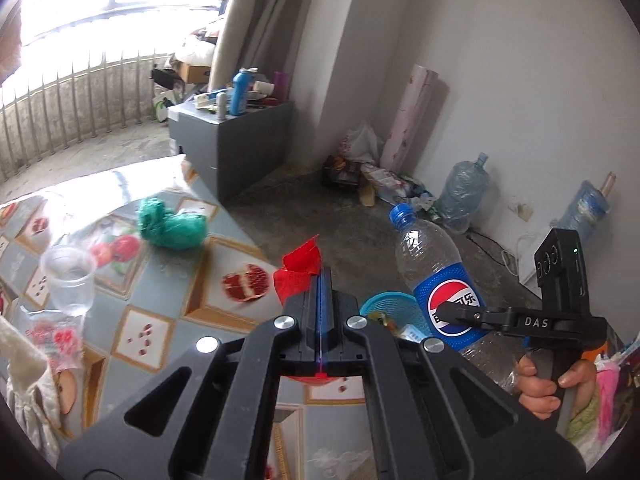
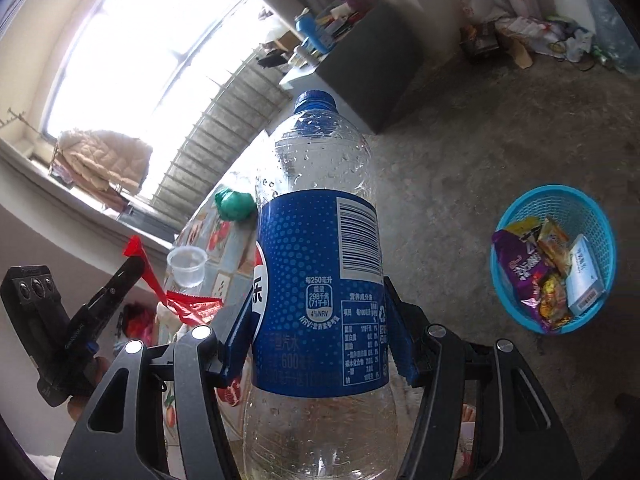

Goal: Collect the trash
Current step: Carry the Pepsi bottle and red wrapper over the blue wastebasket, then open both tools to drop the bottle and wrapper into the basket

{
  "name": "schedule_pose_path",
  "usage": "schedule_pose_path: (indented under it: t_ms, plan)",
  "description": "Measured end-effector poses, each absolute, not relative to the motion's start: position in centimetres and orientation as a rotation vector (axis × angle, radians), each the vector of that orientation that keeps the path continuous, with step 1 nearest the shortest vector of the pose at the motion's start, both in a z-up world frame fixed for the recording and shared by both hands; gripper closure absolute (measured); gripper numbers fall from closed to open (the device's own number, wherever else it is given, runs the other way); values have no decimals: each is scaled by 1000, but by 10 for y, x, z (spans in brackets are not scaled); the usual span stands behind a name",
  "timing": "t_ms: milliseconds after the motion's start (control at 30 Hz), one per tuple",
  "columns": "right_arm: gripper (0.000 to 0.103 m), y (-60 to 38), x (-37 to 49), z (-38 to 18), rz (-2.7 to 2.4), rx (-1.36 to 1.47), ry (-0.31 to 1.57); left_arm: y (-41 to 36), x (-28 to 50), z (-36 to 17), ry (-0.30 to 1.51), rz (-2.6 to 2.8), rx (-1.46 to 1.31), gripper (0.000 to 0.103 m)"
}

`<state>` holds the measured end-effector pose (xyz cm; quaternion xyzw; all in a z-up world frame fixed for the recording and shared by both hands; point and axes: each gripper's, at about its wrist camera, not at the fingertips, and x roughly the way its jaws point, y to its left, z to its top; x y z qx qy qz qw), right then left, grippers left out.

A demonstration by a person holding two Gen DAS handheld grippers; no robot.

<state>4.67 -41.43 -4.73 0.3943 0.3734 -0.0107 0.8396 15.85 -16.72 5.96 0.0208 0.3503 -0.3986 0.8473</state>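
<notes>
The bench (image 1: 168,280) is the largest thing here; it carries a cloth printed with fruit pictures and it fills the lower left of the left wrist view, with the grey concrete floor (image 1: 320,208) beyond its edge. On that floor, in the right wrist view, stands a blue basket (image 2: 516,216), round and with a mesh wall, and inside it lie several snack wrappers and a small white box. The basket is well apart from the bench. Next in size is the bottle (image 2: 320,280), clear plastic with a blue label and a blue cap, empty except for drops on the inside wall. The right hand-held gripper (image 2: 318,344) pinches it on the label, one blue finger on each side, and holds it in the air with the cap pointing up and away; in the left wrist view the same bottle (image 1: 436,280) stands tilted above the floor, in front of the basket, and a hand (image 1: 548,384) grips the handle below it. On the bench lies a green bundle of net (image 1: 172,224) near the far edge, and closer a clear plastic cup (image 1: 70,280) stands upright. The left hand-held gripper (image 1: 320,276) has its fingers pressed together on a red wrapper (image 1: 300,272), which sticks out crumpled past the tips, lifted above the bench.
</notes>
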Motion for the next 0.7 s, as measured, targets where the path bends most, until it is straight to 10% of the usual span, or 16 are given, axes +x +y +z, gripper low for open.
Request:
schedule_pose_path:
  t_ms: [533,567,667,700]
  plan:
    - [44,-560,-29,-187,-406,1146,874,-458,144,-48,1032,-1169,356,103]
    - [44,-565,-24,-197,-397,1154,881,-470,144,-57,1049,-1164,380,100]
    - [36,-584,-7,-236,-382,1223,902,-505,146,-91,1074,-1117,471,45]
    - [30,-592,0,-253,-379,1245,912,-513,150,-100,1059,-1089,492,44]
